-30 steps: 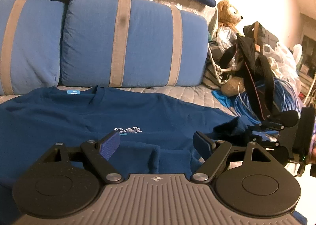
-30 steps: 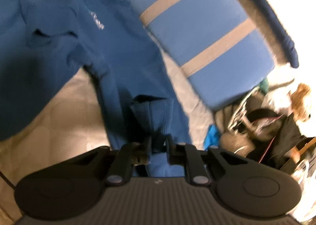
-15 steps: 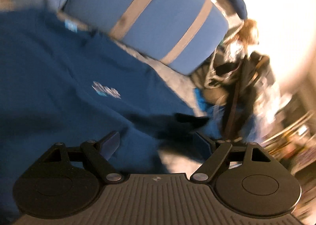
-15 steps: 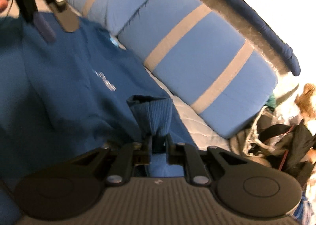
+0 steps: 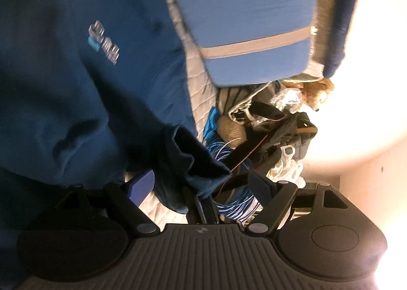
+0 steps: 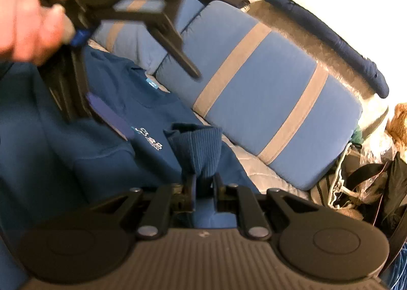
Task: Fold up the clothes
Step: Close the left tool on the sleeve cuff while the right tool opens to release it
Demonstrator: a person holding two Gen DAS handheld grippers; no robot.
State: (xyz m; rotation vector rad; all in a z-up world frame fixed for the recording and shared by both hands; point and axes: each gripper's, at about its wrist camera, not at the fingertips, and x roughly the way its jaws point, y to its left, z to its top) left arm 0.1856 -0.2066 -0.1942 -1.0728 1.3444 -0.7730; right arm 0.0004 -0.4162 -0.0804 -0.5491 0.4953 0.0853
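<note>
Right wrist view: the right tongs (image 6: 203,185) are closed on the ribbed cuff (image 6: 197,147) of the dark blue sweatshirt (image 6: 106,142), the cuff standing up directly ahead of the clamped jaws. The sleeve runs from that grip back toward the garment body, which lies spread, chest logo up, to the left of these tongs.

The left tongs (image 6: 142,102), carried in a hand (image 6: 28,10), hover above the sweatshirt's chest, jaws wide apart and holding nothing.

In the left wrist view, the left tongs (image 5: 201,185) look along the sleeve end: the cuff (image 5: 193,163) hangs between the spread fingers without either pad pressing on it, and the right tongs' fingers show just beneath it. The right tongs alone have hold of the cuff, though the left tongs frame it.

Judgement: the coming fold turns on carrying the cuff across the body toward the logo side.

Surface: a quilted pale bed cover (image 5: 201,81), soft and yielding. Blue striped cushions (image 6: 267,102) back the garment; bags, coiled blue cable (image 5: 229,155) and a plush bear (image 5: 318,91) crowd the right side.
</note>
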